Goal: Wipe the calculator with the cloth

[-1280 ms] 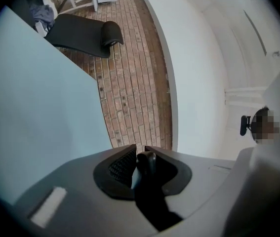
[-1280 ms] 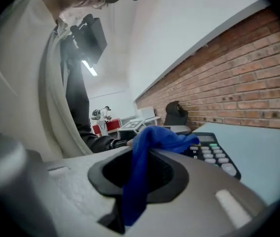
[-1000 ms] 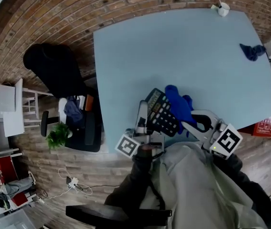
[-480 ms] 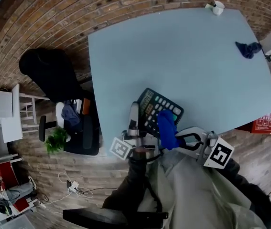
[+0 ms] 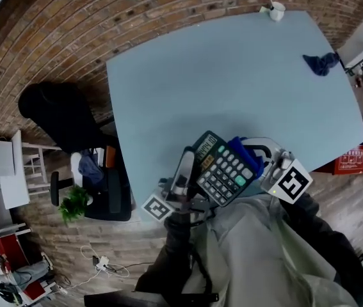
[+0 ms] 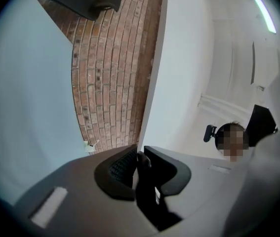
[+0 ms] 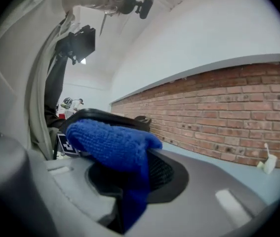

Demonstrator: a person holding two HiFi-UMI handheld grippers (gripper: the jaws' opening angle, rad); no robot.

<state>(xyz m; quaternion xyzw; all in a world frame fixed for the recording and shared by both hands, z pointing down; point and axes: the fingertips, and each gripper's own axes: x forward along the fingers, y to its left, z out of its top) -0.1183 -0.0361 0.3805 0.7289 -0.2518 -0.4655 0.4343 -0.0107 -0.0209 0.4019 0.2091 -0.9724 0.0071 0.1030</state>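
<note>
Change: a second ago the blue knitted cloth (image 5: 244, 151) lay over the keys of the black desk calculator with pale keys (image 5: 225, 170). Now the keys are bare and face the head camera, and the cloth shows only past the calculator's far right edge.
Calculator: tilted more steeply than before, held over the near edge of the light blue table (image 5: 219, 75).
Left claw (image 6: 139, 163): jaws nearly together, clamped on the calculator's thin dark left edge. They have just closed a little further.
Right claw (image 7: 130, 174): jaws a little apart, pinching the cloth, which bulges above them and hangs down between them.
Calculator to claws: it sits between the two, with the left claw at its left edge and the right claw just behind its right side.
Cloth to calculator: the cloth is tucked just behind the calculator's right side. Whether they touch cannot be told.
</note>
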